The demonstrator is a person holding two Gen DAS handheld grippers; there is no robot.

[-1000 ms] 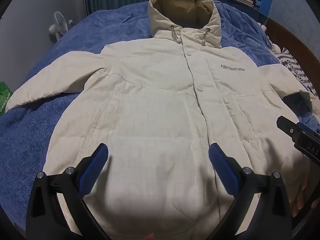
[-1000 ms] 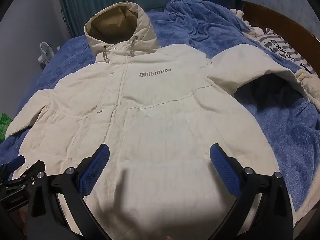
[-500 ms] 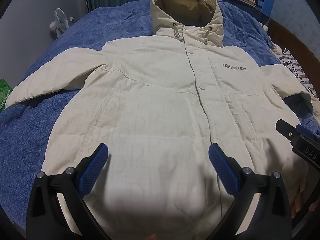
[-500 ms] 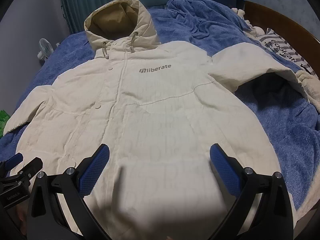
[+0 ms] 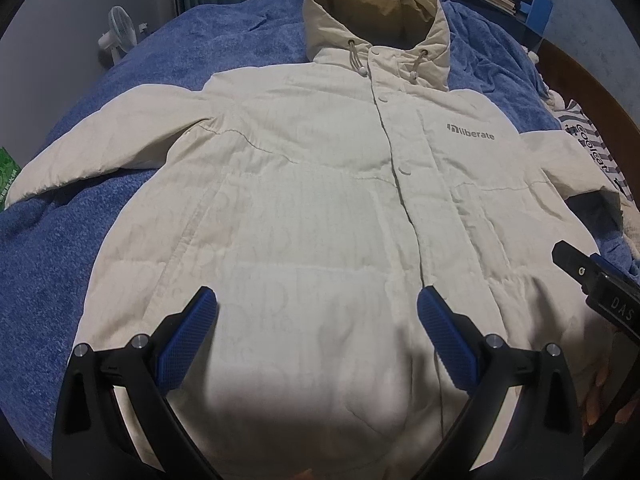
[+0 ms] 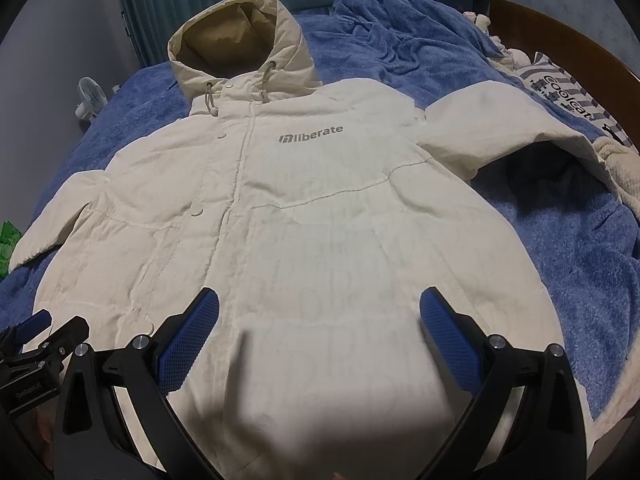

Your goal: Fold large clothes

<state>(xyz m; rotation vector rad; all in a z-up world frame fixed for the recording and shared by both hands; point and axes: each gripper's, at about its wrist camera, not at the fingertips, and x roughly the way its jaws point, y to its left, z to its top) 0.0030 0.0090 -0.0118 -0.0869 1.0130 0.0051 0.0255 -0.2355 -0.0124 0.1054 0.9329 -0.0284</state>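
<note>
A cream hooded puffer jacket (image 5: 320,200) (image 6: 312,220) lies face up and buttoned on a blue bed cover, hood (image 5: 376,12) (image 6: 236,40) at the far end, both sleeves spread out sideways. My left gripper (image 5: 318,316) hovers open over the lower left part of the jacket front, nothing between its blue pads. My right gripper (image 6: 320,316) is open above the lower right part, also holding nothing. The right gripper's body (image 5: 600,284) shows at the left view's right edge; the left one (image 6: 36,344) shows at the right view's left edge.
A blue fleece blanket (image 5: 64,248) (image 6: 400,40) covers the bed. A striped printed garment (image 6: 568,96) and a cream knit item (image 6: 624,168) lie at the right by the wooden bed frame (image 6: 560,28). A small fan (image 5: 118,30) stands at the far left.
Both grippers have drifted slightly back and up; the jacket sits a little lower and fuller in both views. The jacket itself has not moved. Both grippers stay open.
</note>
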